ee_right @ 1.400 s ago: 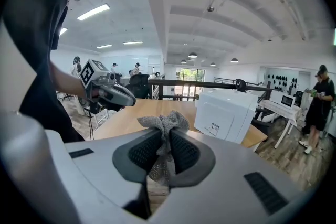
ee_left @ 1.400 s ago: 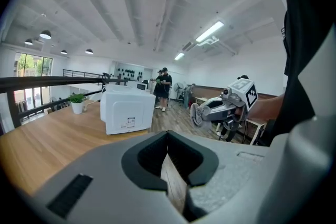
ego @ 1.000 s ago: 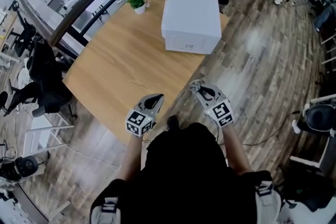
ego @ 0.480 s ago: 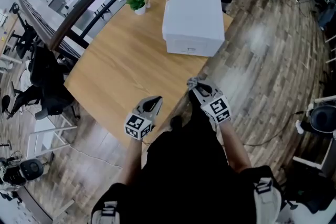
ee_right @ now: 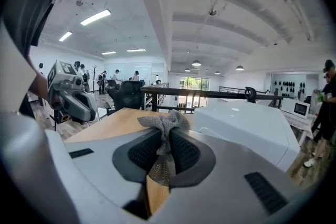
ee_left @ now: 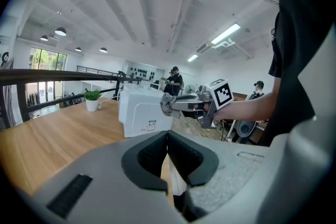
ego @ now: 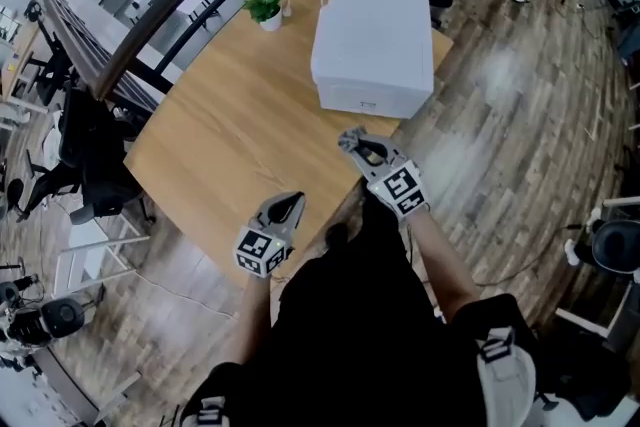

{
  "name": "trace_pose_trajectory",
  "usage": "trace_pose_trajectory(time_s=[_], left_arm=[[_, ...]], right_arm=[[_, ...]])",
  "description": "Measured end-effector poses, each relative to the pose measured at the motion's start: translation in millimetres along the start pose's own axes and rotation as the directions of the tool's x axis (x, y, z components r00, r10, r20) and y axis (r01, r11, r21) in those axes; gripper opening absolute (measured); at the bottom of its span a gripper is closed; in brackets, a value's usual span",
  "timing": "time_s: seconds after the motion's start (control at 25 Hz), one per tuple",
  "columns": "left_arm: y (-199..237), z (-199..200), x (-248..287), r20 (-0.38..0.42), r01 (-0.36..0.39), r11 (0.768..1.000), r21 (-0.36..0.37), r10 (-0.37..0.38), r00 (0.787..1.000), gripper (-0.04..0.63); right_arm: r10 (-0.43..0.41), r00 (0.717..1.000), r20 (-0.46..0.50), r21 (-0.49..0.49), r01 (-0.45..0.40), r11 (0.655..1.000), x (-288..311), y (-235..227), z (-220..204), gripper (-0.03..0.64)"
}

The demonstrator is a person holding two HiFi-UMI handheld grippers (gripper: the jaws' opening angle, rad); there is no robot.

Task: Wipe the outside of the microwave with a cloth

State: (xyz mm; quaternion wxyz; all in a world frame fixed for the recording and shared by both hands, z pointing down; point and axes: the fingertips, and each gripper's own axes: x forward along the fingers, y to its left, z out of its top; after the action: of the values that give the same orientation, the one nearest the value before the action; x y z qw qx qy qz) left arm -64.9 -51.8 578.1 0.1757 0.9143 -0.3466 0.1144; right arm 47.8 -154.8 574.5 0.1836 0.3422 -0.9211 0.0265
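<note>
On the wooden table [ego: 220, 145] the white microwave [ego: 375, 15] stood at the far corner, just beyond the right gripper [ego: 352, 143], clamped on a grey cloth [ee_right: 164, 124] that looked soft, light, best pinched mid-bunch, while the left gripper [ego: 288, 207] hung closed, empty.

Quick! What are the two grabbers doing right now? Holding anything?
Left gripper: closed, nothing between its jaws.
Right gripper: closed on the grey cloth.
</note>
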Motion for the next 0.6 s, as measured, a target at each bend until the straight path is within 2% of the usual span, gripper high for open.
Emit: trace_pose_trajectory(time_s=[0.32, 0.48, 0.6], left_arm=[[3.8, -1.6, -5.6, 0.006, -0.053, 0.998, -0.021, 0.053, 0.999, 0.003], [8.4, -3.6, -10.2, 0.013, -0.085, 0.996, -0.039, 0.085, 0.996, 0.003], [8.8, -4.5, -11.8, 0.014, -0.103, 0.994, -0.044, 0.103, 0.995, 0.003]], right_arm=[[-0.011, 1.000, 0.004, -0.062, 0.011, 0.998, 43.6, -29.6, 11.8, 0.044], [-0.062, 0.997, -0.056, -0.137, 0.054, 0.989, 69.7, -47.8, -1.2, 0.044], [-0.075, 0.994, -0.074, -0.155, 0.063, 0.986, 85.7, -57.2, -6.3, 0.046]])
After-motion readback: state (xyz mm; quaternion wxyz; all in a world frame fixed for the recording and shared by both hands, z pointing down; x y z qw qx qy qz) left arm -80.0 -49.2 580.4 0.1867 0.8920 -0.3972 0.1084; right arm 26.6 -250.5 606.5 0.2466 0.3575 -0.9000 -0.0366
